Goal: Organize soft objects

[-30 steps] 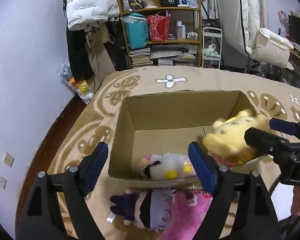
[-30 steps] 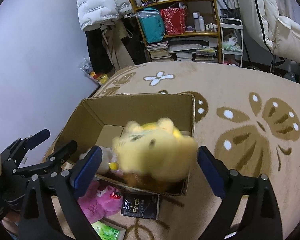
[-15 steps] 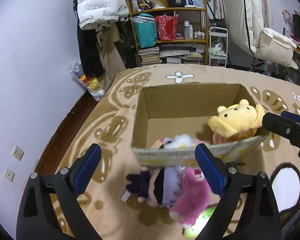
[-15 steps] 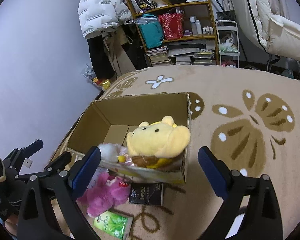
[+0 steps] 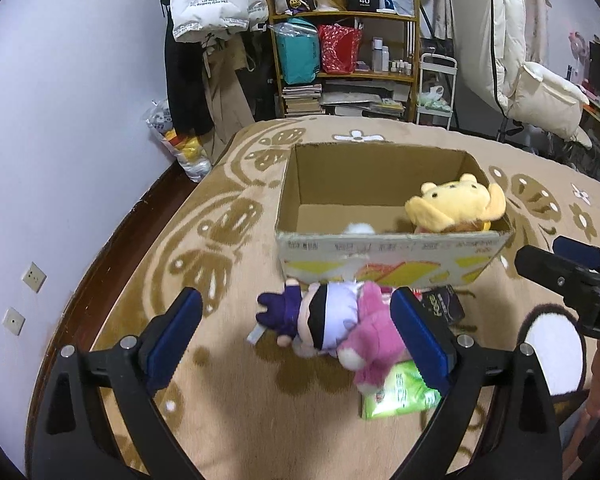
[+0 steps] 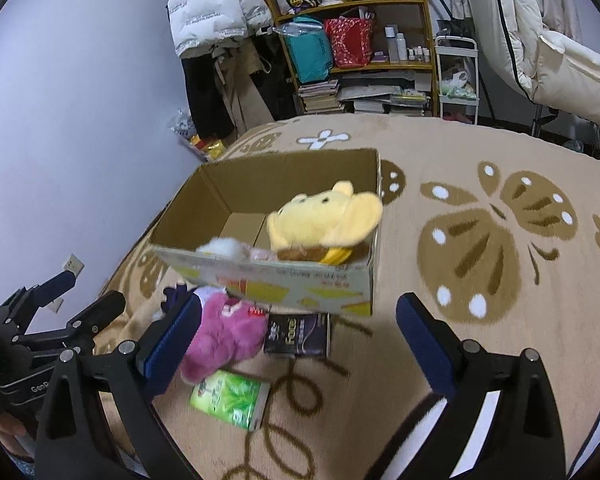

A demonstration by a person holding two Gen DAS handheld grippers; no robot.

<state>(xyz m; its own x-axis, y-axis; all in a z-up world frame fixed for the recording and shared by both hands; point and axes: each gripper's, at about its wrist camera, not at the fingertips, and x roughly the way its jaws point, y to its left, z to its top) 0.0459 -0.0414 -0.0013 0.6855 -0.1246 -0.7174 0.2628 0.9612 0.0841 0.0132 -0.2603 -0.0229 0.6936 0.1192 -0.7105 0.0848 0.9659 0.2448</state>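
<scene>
An open cardboard box (image 5: 388, 264) (image 6: 300, 284) stands on the rug. A yellow bear plush (image 5: 454, 208) (image 6: 324, 220) sits in its right end beside a white plush (image 5: 358, 228) (image 6: 224, 247). A purple-clad doll (image 5: 320, 314) and a pink plush (image 5: 374, 336) (image 6: 224, 332) lie on the rug in front of the box. My left gripper (image 5: 296, 338) is open and empty, above the doll. My right gripper (image 6: 298, 340) is open and empty, back from the box; it also shows in the left wrist view (image 5: 568, 276).
A green tissue pack (image 5: 400, 396) (image 6: 230, 398) and a black packet (image 5: 442, 304) (image 6: 298, 334) lie by the plush toys. A patterned tan rug (image 6: 480, 240) covers the floor. A wooden shelf (image 5: 340, 44), hanging coats and a white chair (image 5: 548, 100) stand behind.
The yellow bear has dropped from my right gripper into the box. Both grippers have pulled back and up from the box, bringing the toys and packs on the rug into view.
</scene>
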